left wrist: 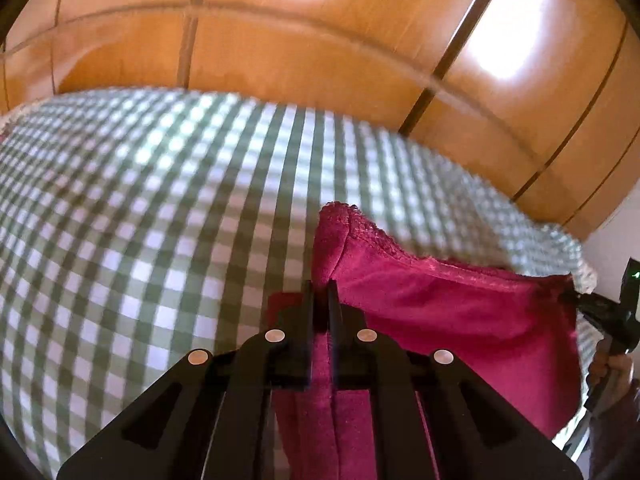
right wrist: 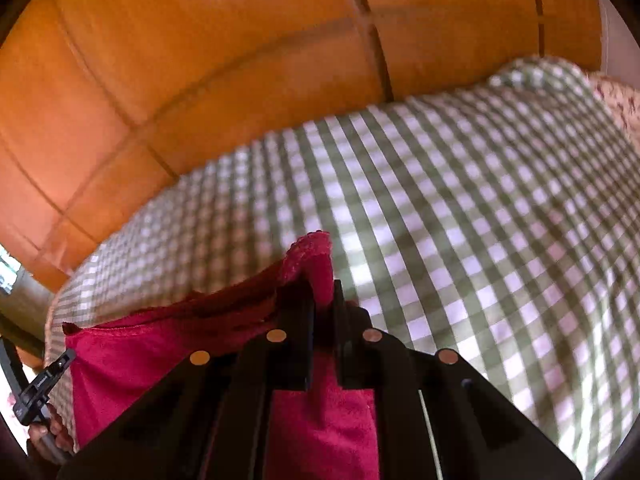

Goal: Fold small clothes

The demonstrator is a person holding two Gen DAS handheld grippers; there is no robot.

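Note:
A crimson fleecy garment [left wrist: 448, 316] hangs stretched between my two grippers above a green-and-white checked bedspread [left wrist: 160, 220]. My left gripper [left wrist: 320, 292] is shut on one corner of it, and a scalloped hem pokes up past the fingertips. In the right wrist view my right gripper [right wrist: 323, 292] is shut on the other corner of the crimson garment [right wrist: 132, 364], whose edge sags to the left. The right gripper [left wrist: 604, 312] also shows at the far right of the left wrist view, and the left gripper [right wrist: 40, 388] at the lower left of the right wrist view.
The checked bedspread [right wrist: 460, 220] covers a bed. Behind it runs a glossy orange wooden panelled wall [left wrist: 320, 48], also seen as the wall [right wrist: 200, 60]. A floral fabric [right wrist: 620, 104] lies at the bed's far right. A hand [right wrist: 48, 436] holds the left gripper's handle.

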